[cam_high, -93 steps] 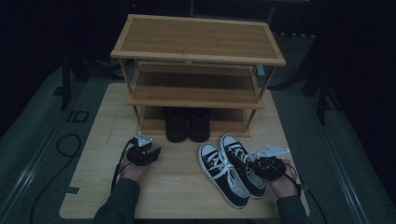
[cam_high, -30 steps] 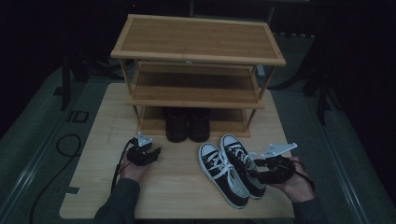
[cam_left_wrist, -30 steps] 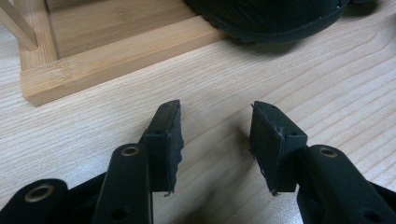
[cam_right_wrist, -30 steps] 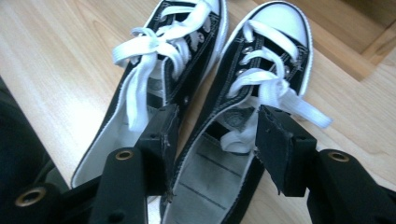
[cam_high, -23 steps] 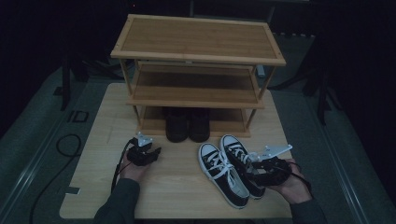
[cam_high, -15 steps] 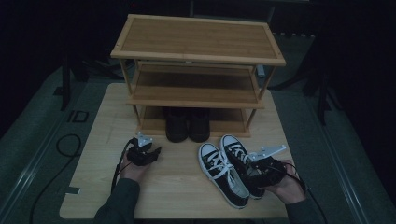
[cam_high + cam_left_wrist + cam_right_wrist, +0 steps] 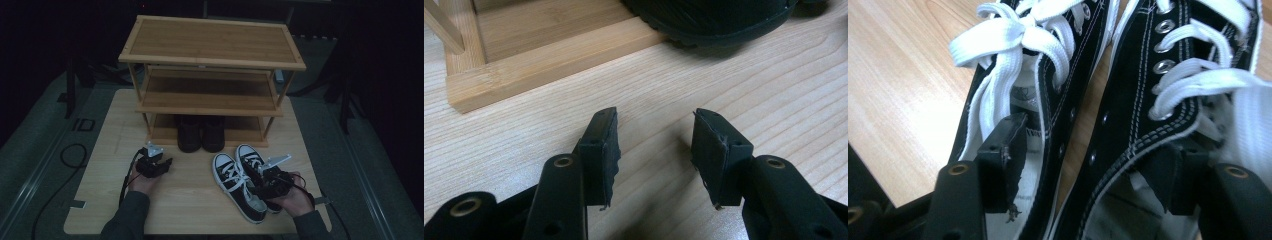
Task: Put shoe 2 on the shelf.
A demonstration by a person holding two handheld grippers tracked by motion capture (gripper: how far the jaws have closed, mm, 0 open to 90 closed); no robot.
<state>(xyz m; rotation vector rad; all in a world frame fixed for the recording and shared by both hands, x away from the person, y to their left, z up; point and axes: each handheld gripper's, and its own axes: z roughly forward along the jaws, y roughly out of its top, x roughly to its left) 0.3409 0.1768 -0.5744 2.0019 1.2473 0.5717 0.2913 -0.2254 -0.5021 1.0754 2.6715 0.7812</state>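
A pair of black canvas sneakers with white laces lies side by side on the table, the left sneaker point(image 7: 231, 181) point(image 7: 1068, 60) and the right sneaker point(image 7: 250, 157) point(image 7: 1148, 75). My right gripper point(image 7: 260, 181) point(image 7: 1093, 145) is at their heel ends, one jaw down in each shoe's opening, the two inner walls between the jaws. The jaws have just been closing a little, and a gap still shows at the left pad, so it is open. My left gripper point(image 7: 166, 163) point(image 7: 656, 140) rests open and empty on the table, in front of the rack.
A three-tier bamboo shoe rack point(image 7: 210, 50) point(image 7: 549, 55) stands at the back of the wooden table point(image 7: 100, 200). A pair of black boots point(image 7: 201, 132) point(image 7: 709, 20) sits on its lowest shelf. The gripper cables trail off both sides.
My right hand has sunk and slid left onto the sneakers' heel ends, with its jaws now inside the shoe openings. The left hand and the sneakers have stayed put.
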